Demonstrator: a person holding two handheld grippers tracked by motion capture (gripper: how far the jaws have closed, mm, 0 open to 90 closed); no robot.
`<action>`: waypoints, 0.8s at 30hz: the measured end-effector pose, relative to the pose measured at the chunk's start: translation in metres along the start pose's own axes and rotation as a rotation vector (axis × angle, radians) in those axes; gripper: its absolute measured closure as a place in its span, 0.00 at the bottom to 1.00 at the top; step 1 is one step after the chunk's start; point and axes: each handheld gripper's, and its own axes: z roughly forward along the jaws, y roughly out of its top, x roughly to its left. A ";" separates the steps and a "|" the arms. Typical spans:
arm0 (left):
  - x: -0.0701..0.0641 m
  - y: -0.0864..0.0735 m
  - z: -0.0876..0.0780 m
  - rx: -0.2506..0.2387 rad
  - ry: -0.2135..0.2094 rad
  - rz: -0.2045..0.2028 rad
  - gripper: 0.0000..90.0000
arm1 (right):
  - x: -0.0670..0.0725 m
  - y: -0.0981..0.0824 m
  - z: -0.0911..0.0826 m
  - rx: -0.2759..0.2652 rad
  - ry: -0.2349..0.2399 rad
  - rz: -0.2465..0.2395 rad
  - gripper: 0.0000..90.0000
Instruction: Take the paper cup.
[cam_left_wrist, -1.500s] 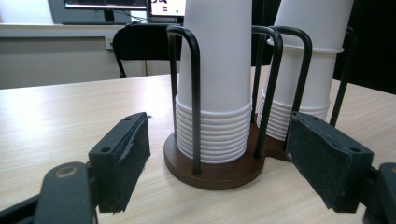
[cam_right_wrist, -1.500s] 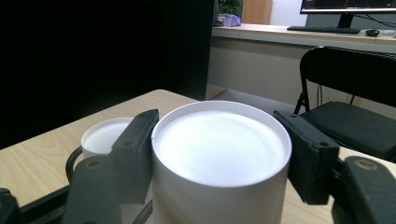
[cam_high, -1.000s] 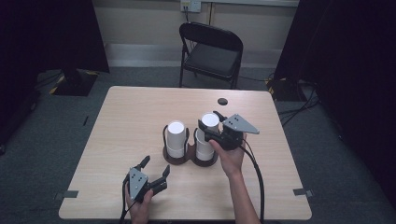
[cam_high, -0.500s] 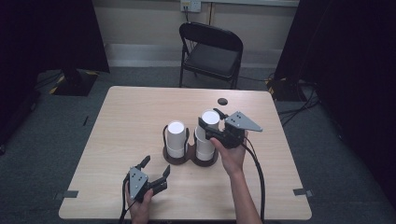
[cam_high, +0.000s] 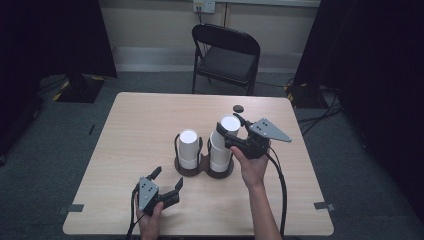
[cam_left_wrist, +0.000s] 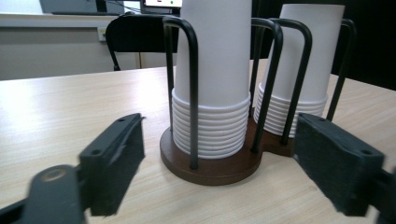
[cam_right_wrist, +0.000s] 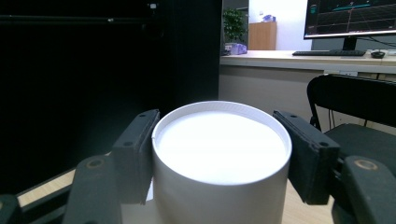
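Observation:
A brown two-bay cup holder (cam_high: 202, 171) (cam_left_wrist: 210, 168) with black wire hoops stands mid-table. Each bay holds a stack of upturned white paper cups: the left stack (cam_high: 188, 147) (cam_left_wrist: 215, 70) and the right stack (cam_high: 220, 157) (cam_left_wrist: 303, 60). My right gripper (cam_high: 229, 125) (cam_right_wrist: 219, 140) is shut on the top cup (cam_high: 230, 121) (cam_right_wrist: 219, 154) of the right stack, raised above the rest. My left gripper (cam_high: 168, 177) (cam_left_wrist: 219, 140) rests near the front edge and points at the holder. Its jaws have just been opening, with nothing between them.
A small black round object (cam_high: 239, 108) lies near the table's far edge. A black folding chair (cam_high: 227, 55) stands behind the table. Cables trail from both grippers toward the front. Bare tabletop (cam_high: 135, 130) spreads to the left of the holder.
My right gripper has risen a little with the top cup, drawing it up off the right stack. The left hand has stayed in place.

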 end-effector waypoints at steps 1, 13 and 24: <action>0.000 0.000 0.000 0.001 0.002 -0.002 0.18 | 0.000 0.001 -0.002 -0.003 0.001 0.010 0.38; 0.007 0.003 0.001 0.049 -0.097 -0.075 0.18 | 0.000 0.000 -0.031 -0.050 -0.010 0.102 0.38; 0.004 0.008 0.002 0.060 -0.164 -0.109 0.20 | 0.016 -0.021 -0.051 -0.048 -0.005 0.191 0.38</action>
